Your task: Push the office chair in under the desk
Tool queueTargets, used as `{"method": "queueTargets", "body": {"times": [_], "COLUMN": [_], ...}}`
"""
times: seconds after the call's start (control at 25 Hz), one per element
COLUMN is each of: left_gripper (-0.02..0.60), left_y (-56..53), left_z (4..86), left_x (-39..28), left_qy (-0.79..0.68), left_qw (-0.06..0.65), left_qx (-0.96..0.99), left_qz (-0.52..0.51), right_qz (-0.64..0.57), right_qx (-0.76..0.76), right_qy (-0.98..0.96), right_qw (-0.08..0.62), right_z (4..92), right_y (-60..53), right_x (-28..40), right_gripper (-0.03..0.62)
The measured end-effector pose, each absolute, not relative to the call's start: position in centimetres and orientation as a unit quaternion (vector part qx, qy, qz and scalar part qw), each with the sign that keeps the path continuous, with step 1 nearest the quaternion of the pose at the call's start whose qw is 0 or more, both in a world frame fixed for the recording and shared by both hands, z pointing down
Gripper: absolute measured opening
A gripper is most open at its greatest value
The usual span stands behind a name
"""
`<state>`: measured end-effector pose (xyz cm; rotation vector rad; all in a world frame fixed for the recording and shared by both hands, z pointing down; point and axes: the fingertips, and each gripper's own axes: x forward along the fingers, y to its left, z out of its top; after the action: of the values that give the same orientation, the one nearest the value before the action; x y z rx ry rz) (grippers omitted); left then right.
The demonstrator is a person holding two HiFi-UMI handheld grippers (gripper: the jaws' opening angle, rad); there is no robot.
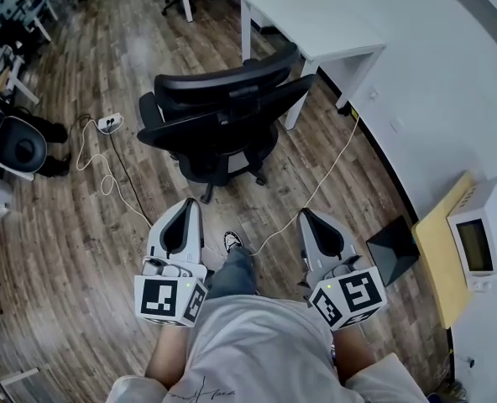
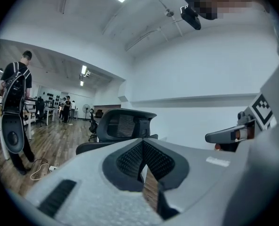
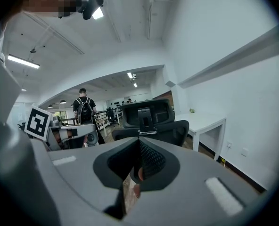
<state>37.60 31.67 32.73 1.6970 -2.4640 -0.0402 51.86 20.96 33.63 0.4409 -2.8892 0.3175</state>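
Observation:
A black mesh-back office chair (image 1: 219, 120) stands on the wood floor, its back toward me, in front of a white desk (image 1: 316, 28) at the upper right. The chair (image 2: 125, 126) shows ahead in the left gripper view, and the chair (image 3: 151, 121) and the desk (image 3: 203, 122) in the right gripper view. My left gripper (image 1: 185, 212) and right gripper (image 1: 314, 222) are both shut and empty. They are held side by side a little short of the chair back, apart from it.
A white cable (image 1: 316, 187) runs across the floor to the wall, and a power strip (image 1: 109, 123) lies left of the chair. A yellow box (image 1: 446, 250) and a black item (image 1: 395, 246) sit by the curved wall on the right. A person with a backpack (image 2: 14, 112) stands far left.

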Motion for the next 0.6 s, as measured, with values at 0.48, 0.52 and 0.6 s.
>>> {"method": "queueTargets", "body": {"times": [0.48,0.52,0.6], "left_gripper": [-0.011,-0.011,-0.011], "left_y": [24.7,24.0,22.8], "left_z": [33.3,33.3,33.3], "left_x": [29.7,29.2,28.1], "left_qy": [-0.798,-0.794,-0.79], "left_qw": [0.069,0.068,0.06], "left_qx": [0.597,0.603,0.607], "left_qz": [0.04,0.044,0.054], "right_qz": [0.09,0.087,0.081], "right_qx": [0.139,0.135,0.13], "right_qy": [-0.979,-0.979,-0.98], "right_qw": [0.122,0.124,0.128], "right_z": [33.2,33.2,33.2], "right_y": [14.9,14.6,13.9], "right_x": [42.4,41.6,40.1], "right_gripper": [0.012,0.012,0.012]}}
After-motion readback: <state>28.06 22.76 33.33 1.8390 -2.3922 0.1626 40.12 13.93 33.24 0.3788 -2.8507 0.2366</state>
